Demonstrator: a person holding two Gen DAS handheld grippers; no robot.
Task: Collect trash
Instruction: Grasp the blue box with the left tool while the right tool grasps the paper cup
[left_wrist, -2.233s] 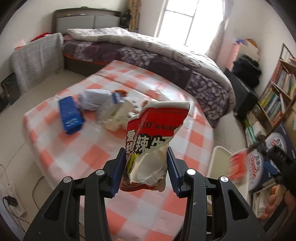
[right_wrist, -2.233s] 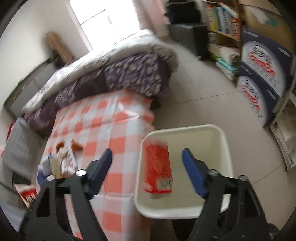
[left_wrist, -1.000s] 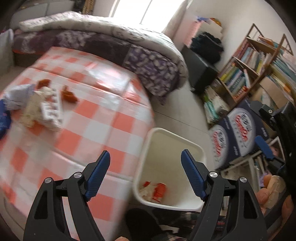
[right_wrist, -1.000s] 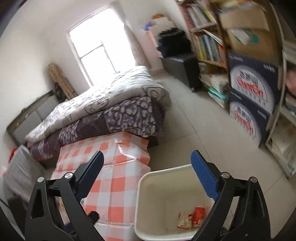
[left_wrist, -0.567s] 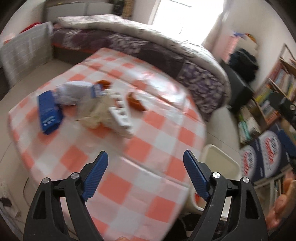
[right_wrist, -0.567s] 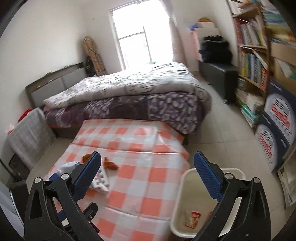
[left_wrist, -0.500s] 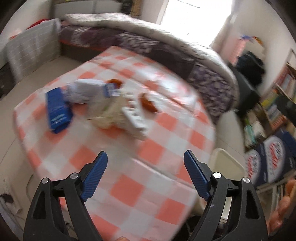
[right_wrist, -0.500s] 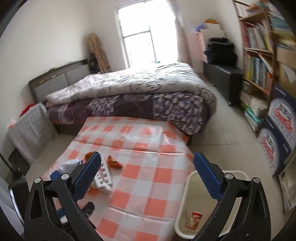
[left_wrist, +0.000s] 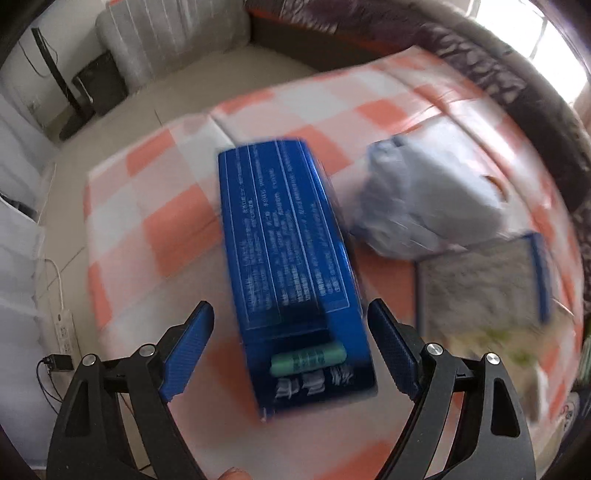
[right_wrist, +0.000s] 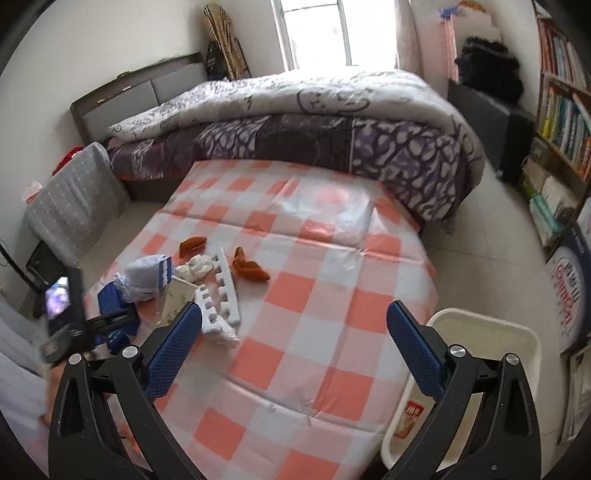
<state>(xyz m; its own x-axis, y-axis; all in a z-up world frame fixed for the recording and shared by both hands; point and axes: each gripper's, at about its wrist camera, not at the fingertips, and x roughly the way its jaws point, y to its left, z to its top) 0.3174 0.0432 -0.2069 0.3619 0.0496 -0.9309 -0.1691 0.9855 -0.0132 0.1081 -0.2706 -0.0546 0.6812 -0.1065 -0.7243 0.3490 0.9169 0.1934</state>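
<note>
A blue printed box (left_wrist: 284, 251) lies on the checked tablecloth (left_wrist: 177, 236), and my left gripper (left_wrist: 290, 305) hovers close over its near end. The jaws stand open on either side of the box, with a gap at each pad. Beside it lie a crumpled pale-blue bag (left_wrist: 424, 206) and a flat grey pack (left_wrist: 480, 291). My right gripper (right_wrist: 295, 307) is open and empty above the table's near half. Further left on the table I see the trash pile: a white foam tray (right_wrist: 221, 295), orange peels (right_wrist: 251, 271) and the blue box (right_wrist: 110, 297).
A white bin (right_wrist: 524, 339) stands on the floor at the table's right corner with a red packet (right_wrist: 410, 417) inside. A bed with a purple quilt (right_wrist: 332, 122) lies behind the table. Bookshelves (right_wrist: 565, 110) and printed cartons (right_wrist: 569, 288) line the right wall.
My left gripper dropped the snack packet into the bin, then swung back across the table and down over the blue box. The right gripper turned from the bin toward the table.
</note>
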